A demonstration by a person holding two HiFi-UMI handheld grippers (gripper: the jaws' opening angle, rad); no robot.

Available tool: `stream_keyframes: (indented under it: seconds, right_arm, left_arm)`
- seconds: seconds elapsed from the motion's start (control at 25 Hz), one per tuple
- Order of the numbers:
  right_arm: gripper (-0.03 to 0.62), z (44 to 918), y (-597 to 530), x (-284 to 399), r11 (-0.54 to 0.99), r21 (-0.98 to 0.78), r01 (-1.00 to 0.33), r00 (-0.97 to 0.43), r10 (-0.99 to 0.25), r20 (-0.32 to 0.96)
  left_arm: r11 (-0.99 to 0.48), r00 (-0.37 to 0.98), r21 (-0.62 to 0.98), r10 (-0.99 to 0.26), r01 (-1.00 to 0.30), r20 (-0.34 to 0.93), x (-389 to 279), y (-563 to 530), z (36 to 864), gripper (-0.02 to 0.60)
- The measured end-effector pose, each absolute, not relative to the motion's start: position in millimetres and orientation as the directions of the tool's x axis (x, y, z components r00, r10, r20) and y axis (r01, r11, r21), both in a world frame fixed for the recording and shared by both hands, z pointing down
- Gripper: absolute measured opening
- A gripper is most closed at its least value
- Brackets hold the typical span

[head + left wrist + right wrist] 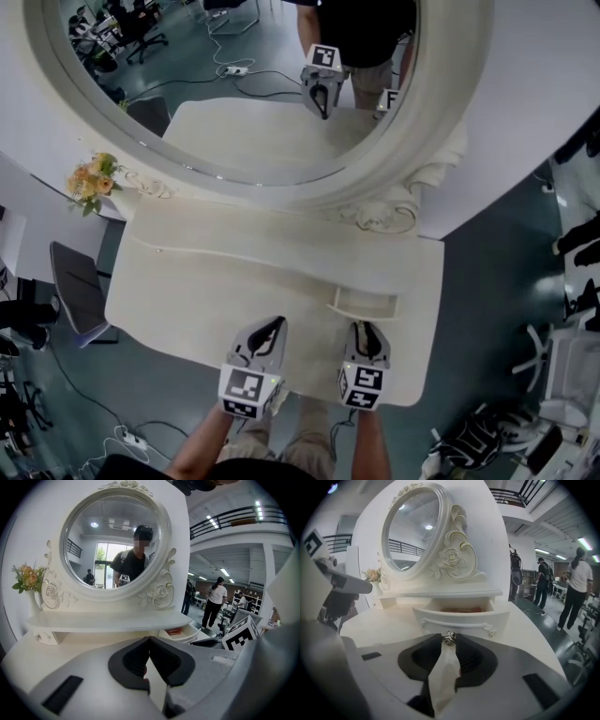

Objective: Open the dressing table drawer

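Drawer (pixel 464 614), curved, glossy white, metal knob (pixel 449 638)

Inside drawer (pixel 464 620), reddish item (pixel 461 610) mostly hidden, perhaps paper. In head view, mirror (pixel 244 131) cut off by top edge.

The person's left forearm (pixel 201 439) and right forearm (pixel 372 448) reach forward side by side, both grippers tipped downward. The left gripper (pixel 276 325) has its jaw tips pressed together, empty. The right gripper (pixel 365 328) pinches a small metal knob (pixel 449 638) between its tips.
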State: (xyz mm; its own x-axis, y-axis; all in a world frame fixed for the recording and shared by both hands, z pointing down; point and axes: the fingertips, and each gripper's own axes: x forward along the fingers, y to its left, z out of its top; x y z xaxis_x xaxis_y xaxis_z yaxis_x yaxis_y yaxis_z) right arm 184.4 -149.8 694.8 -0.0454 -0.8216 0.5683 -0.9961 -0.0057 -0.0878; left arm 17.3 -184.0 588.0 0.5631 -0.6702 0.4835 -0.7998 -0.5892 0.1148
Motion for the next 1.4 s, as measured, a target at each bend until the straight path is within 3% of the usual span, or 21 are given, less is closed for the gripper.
stream_keyframes:
  seconds: [0.56,1.4]
  right_arm:
    - [0.098,661.1,-150.0,187.6,-0.026,-0.048,-0.999,-0.004,-0.847,0.532]
    - [0.042,484.5,-128.1,135.4,-0.029,-0.006,-1.0,0.026,-0.958,0.287]
  left_arm:
    - [-0.604,0.579,0.093,-0.693,-0.792,0.43,7.9,-185.6,552.7,0.003]
    - [-0.648,0.629,0.012,-0.735,-0.762,0.252,-36.5,-164.9,430.1,0.003]
